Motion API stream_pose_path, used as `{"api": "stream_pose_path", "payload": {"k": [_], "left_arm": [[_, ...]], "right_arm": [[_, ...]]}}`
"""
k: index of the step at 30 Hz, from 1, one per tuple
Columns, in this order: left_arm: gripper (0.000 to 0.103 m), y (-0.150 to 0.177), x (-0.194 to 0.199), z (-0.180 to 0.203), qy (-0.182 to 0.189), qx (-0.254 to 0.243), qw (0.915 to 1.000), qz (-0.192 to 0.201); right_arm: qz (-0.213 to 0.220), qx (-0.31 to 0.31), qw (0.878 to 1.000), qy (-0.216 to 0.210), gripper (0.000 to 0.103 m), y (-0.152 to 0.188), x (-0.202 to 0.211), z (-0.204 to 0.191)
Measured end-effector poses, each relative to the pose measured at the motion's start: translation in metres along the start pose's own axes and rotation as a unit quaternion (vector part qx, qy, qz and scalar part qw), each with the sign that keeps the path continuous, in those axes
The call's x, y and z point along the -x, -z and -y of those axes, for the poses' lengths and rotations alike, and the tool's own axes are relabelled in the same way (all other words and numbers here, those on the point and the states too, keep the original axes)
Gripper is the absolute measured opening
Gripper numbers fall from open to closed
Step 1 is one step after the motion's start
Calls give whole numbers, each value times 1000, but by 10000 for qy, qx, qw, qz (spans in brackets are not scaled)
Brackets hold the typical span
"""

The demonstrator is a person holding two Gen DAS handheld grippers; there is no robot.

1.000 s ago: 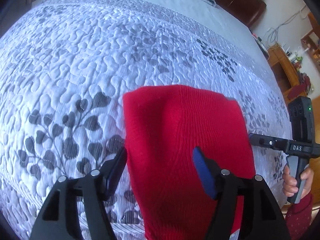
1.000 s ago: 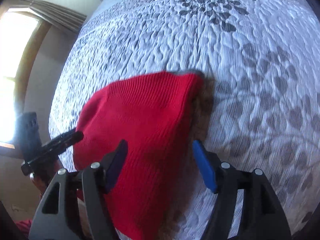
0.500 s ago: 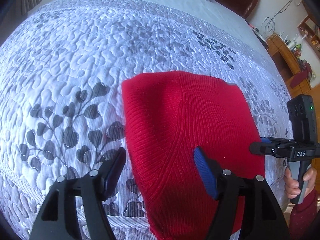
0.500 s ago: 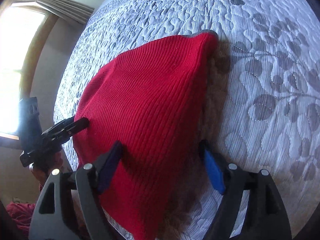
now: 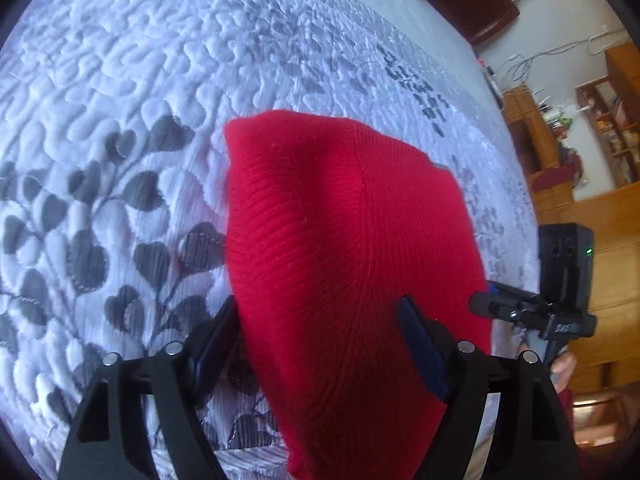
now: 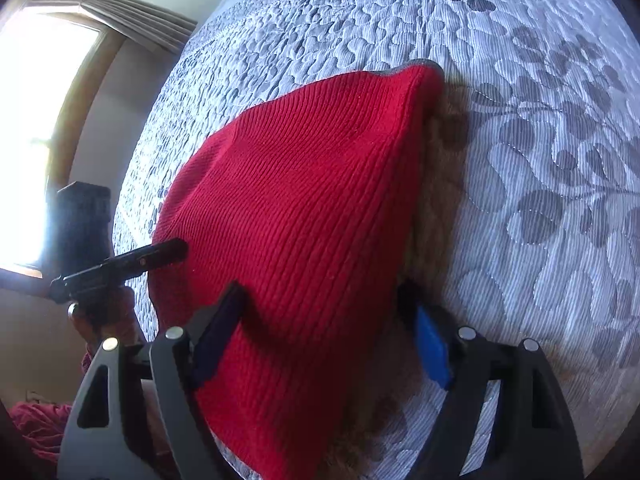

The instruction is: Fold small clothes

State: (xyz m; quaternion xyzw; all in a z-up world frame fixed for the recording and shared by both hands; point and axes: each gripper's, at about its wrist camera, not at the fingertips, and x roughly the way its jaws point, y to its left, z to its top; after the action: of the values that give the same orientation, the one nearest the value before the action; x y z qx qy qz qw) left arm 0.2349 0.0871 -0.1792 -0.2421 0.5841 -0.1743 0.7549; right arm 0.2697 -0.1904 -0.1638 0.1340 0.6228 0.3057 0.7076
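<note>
Red knit beanie lies flat on the grey leaf-patterned quilt in the left wrist view; the left gripper, jaws just widening, straddles its near left edge without pinching. From the right wrist, the right gripper also spreads apart, straddling the beanie's right edge, pads clear.

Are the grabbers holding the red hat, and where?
Nothing is held. Both the left gripper and right gripper are open, their fingers just opening wider astride the red hat's near edge.
</note>
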Motion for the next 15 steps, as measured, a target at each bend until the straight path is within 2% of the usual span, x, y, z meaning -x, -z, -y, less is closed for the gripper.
{"api": "stream_pose_path", "payload": {"k": [3,7,10,12,13,15], "left_arm": [[82,-4,0,-8,264,165,9995,-25],[81,-7,0,-10,303,169,9994,-12],[87,-11,-10,-5,402,45,9992,-49],[86,-11,-14,4,258,-112,9996,-70],[85,-9,-15,10,269,-237,9993,-126],[71,-6,-18,15,353,-337,9984,-294]], "right_arm": [[-27,37,10000,-35,80,0,-1,-2],[-92,82,9999,-39,80,0,-2,-6],[-117,62,9999,-62,80,-2,-6,-7],[-126,46,9999,-72,80,-4,-8,-6],[-129,37,9999,-68,80,-4,-9,-6],[-144,38,9999,-43,80,-5,-9,-6]]}}
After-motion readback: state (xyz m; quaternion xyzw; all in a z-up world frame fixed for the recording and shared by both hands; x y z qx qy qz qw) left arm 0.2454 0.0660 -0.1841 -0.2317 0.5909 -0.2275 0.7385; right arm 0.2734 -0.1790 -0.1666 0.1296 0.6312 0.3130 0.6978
